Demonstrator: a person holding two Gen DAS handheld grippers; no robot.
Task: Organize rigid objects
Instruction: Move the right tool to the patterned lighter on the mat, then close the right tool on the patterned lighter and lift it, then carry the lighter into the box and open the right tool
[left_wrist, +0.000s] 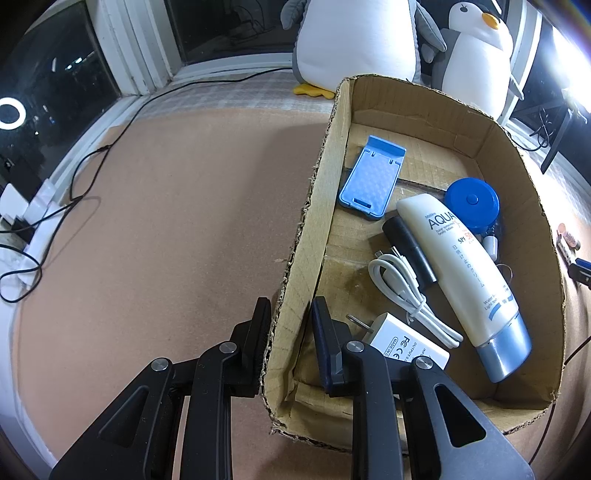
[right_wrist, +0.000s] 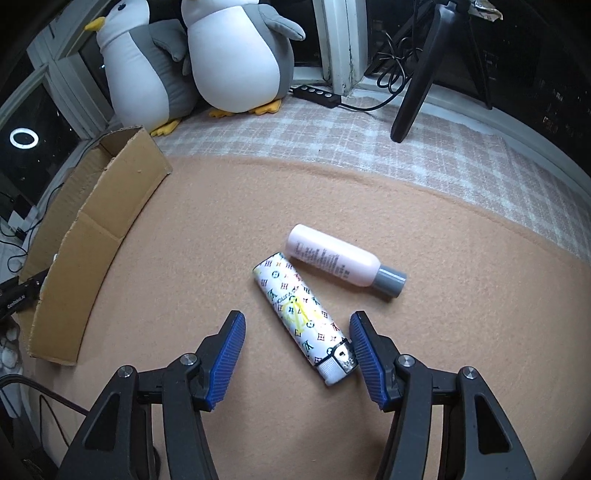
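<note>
My left gripper (left_wrist: 291, 301) is shut on the left wall of the cardboard box (left_wrist: 317, 177), one finger outside and one inside. Inside the box lie a blue phone stand (left_wrist: 371, 179), a white sunscreen tube (left_wrist: 465, 273), a blue round tape measure (left_wrist: 472, 203), a black cylinder (left_wrist: 408, 251), a white cable (left_wrist: 402, 291) and a white charger (left_wrist: 402, 343). My right gripper (right_wrist: 297, 314) stands open low over a patterned white lighter (right_wrist: 299, 310) lying on the tan cloth. The lighter's head is beside the right pad. A pink bottle (right_wrist: 340, 264) with a grey cap lies just behind it.
Two plush penguins (right_wrist: 236, 55) sit at the back by the window. A black tripod leg (right_wrist: 417, 85) and a power strip (right_wrist: 317, 94) stand on the checked cloth at the back right. In the right wrist view the box (right_wrist: 99, 236) is at far left. Black cables (left_wrist: 74, 184) trail at the left.
</note>
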